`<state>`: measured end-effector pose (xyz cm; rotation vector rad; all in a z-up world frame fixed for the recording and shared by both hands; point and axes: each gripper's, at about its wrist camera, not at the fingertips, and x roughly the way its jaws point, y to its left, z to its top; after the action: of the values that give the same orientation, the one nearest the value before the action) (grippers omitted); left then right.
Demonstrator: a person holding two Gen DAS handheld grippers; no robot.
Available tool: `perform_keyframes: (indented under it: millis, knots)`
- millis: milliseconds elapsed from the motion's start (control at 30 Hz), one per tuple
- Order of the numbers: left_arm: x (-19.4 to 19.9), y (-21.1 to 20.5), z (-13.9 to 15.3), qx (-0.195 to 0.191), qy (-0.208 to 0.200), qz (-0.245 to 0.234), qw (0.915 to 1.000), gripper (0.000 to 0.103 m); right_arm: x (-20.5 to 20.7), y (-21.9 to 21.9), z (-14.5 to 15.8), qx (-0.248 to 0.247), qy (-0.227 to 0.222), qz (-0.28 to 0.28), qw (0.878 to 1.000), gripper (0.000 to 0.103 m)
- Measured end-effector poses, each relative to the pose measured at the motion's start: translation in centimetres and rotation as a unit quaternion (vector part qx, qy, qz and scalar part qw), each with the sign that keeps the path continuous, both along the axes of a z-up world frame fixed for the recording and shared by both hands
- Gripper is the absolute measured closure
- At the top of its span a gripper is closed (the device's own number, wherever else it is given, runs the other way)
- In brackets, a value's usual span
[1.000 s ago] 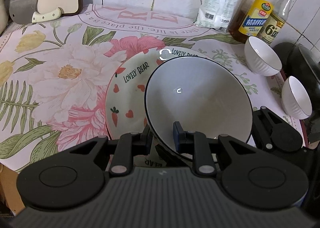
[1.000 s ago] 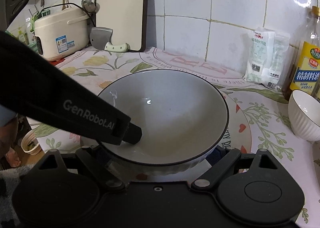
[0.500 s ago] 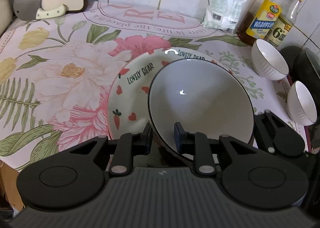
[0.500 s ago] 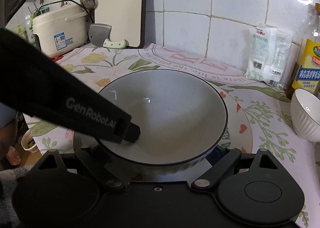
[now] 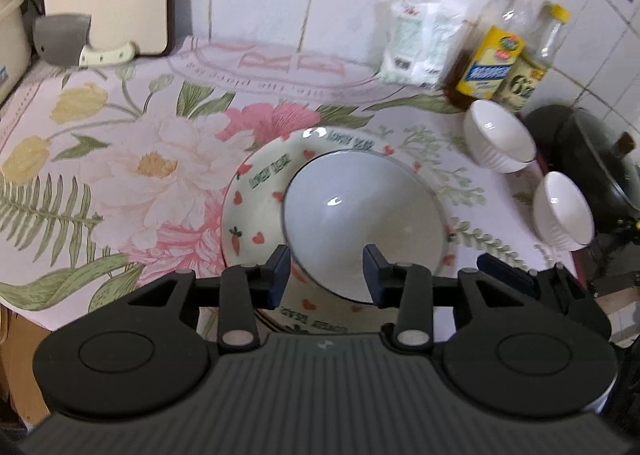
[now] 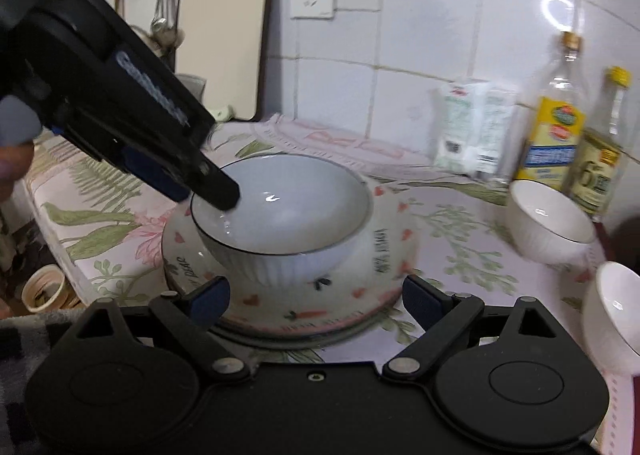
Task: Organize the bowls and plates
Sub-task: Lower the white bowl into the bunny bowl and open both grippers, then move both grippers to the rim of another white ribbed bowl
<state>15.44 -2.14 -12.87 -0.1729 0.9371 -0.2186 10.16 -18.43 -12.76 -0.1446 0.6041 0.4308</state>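
Now the large pale grey bowl with a dark rim point(image 5: 362, 215) sits upright on the cream plate printed with hearts and carrots point(image 5: 256, 215), on the floral tablecloth point(image 5: 120, 159). Both the left gripper point(image 5: 326, 275) and right gripper point(image 6: 316, 297) have fingers spread wide, holding nothing, near two small white bowls point(image 6: 548, 223)

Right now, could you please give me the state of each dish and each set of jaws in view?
Large bowl: upright, empty, sitting on the plate.
Plate: flat on the tablecloth, carrying the large bowl.
Far small bowl: upright, empty, on the tablecloth.
Near small bowl: tilted, empty.
Left gripper: jaws open at the large bowl's rim.
Right gripper: jaws open, holding nothing.
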Motion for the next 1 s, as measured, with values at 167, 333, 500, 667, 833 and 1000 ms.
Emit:
perform_keyframes:
  millis: [167,333,500,667,833,1000]
  knots:
    - [-1.7,-1.3,2.7,-0.002,-0.020,-0.026,0.9994,0.062,-1.9,-2.6,1.4,0.019,-0.022,-0.034,0.999,0.008]
    - [-3.5,-2.8,4.7,-0.002,-0.031,-0.050,0.9983,0.058,-4.0,-5.4,2.9,0.040,-0.038,-0.067,0.996,0.008]
    - [-5.0,-4.7,5.9,-0.005,-0.040,-0.076,0.9963,0.052,-5.7,-8.5,4.0,0.055,-0.045,-0.121,0.990,0.008]
    - [-6.0,-7.1,6.1,-0.022,-0.048,-0.096,0.9940,0.050,-7.6,-12.0,4.4,0.087,-0.049,-0.183,0.978,0.008]
    - [-6.6,-9.7,5.9,-0.039,-0.054,-0.106,0.9922,0.048,-8.3,-14.3,4.3,0.097,-0.052,-0.222,0.969,0.008]
    - [-6.4,-12.5,5.4,-0.043,-0.066,-0.112,0.9906,0.043,-7.9,-17.0,4.1,0.140,-0.048,-0.244,0.958,0.010]
